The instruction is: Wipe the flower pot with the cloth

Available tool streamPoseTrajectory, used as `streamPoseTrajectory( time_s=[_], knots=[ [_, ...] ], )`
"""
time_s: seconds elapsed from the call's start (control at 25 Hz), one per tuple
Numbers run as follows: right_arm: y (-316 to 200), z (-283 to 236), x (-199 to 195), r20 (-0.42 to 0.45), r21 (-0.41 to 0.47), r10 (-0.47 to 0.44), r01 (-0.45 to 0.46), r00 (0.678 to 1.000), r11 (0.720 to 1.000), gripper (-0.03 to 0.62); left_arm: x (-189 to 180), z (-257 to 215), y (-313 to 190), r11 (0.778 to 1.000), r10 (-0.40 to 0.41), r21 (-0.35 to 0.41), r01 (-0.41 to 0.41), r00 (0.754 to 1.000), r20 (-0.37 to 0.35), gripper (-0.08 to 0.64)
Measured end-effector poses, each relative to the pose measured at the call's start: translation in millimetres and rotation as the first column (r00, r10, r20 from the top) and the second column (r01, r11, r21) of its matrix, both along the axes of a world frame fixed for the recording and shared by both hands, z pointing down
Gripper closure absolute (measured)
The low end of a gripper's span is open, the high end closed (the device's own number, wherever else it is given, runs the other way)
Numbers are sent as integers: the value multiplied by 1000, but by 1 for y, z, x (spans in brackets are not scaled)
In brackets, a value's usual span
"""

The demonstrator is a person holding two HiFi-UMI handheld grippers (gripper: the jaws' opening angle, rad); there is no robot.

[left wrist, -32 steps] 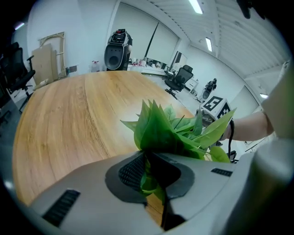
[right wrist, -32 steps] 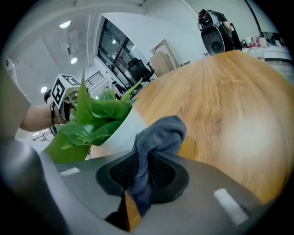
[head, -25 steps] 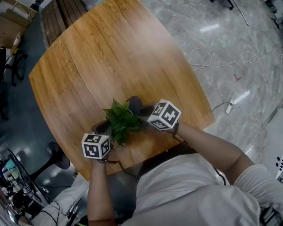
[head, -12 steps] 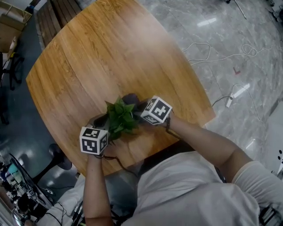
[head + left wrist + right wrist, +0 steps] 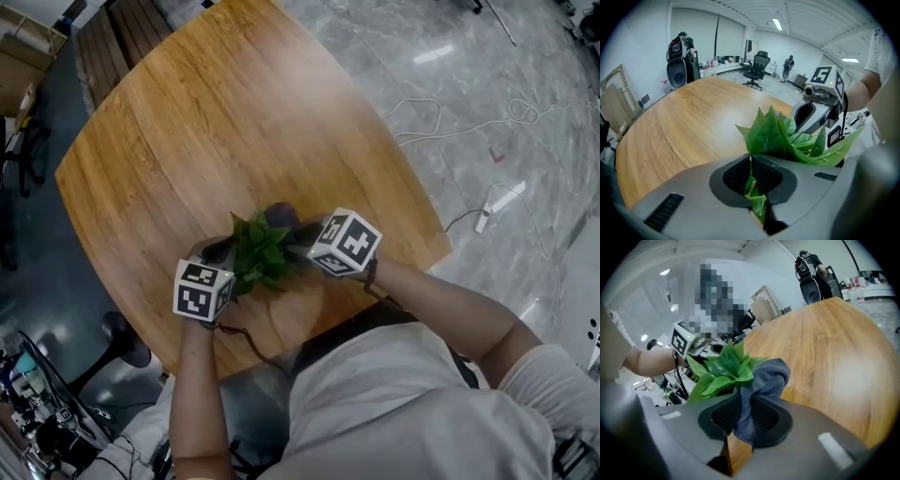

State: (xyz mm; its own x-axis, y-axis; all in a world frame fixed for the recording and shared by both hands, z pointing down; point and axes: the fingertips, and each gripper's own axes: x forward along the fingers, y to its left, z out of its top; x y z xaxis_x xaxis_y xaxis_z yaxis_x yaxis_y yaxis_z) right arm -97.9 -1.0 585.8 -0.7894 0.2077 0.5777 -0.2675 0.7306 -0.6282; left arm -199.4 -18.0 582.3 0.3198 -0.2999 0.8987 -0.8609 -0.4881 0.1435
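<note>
Left tongs [image 5: 752,190] are pinched tight on a green leaf stalk at the near edge of the plant [image 5: 258,253], with only that strip of green between the pads. Right tongs [image 5: 743,420] are clamped on a fold of the grey cloth [image 5: 765,377]. The cloth bunches up out of the pads and presses against the leaves on the plant's far right side. The two tools meet at the plant from opposite sides, the left one on its near left. The person's right forearm [image 5: 441,305] reaches in from the plant's near right.

The flower pot sits under the foliage, and I cannot make it out because leaves cover it in every view. The plant stands on the wooden counter [image 5: 216,122], close to the counter's near edge. Most of the bare wooden top stretches away beyond the plant.

To the plant's right, past the counter edge, lies a grey marble floor [image 5: 506,75]. Loose white cables [image 5: 436,117] and a white power strip [image 5: 497,202] lie on it. Far beyond the plant, the left gripper view shows a black office chair [image 5: 758,68] and a tall black speaker-like unit [image 5: 677,70] near the back wall.
</note>
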Motion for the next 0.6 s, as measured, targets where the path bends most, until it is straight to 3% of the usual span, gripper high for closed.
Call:
streamPoseTrajectory(
  time_s=[0.28,0.6],
  knots=[
    [-8,69,-20,-76,-23,-23,22,997,999,528,7,3,-17,992,122,10,-122,991,57,543],
    [-12,7,-6,-7,-26,16,-16,1000,1000,528,17,2,-18,979,202,14,-203,977,69,543]
  ],
)
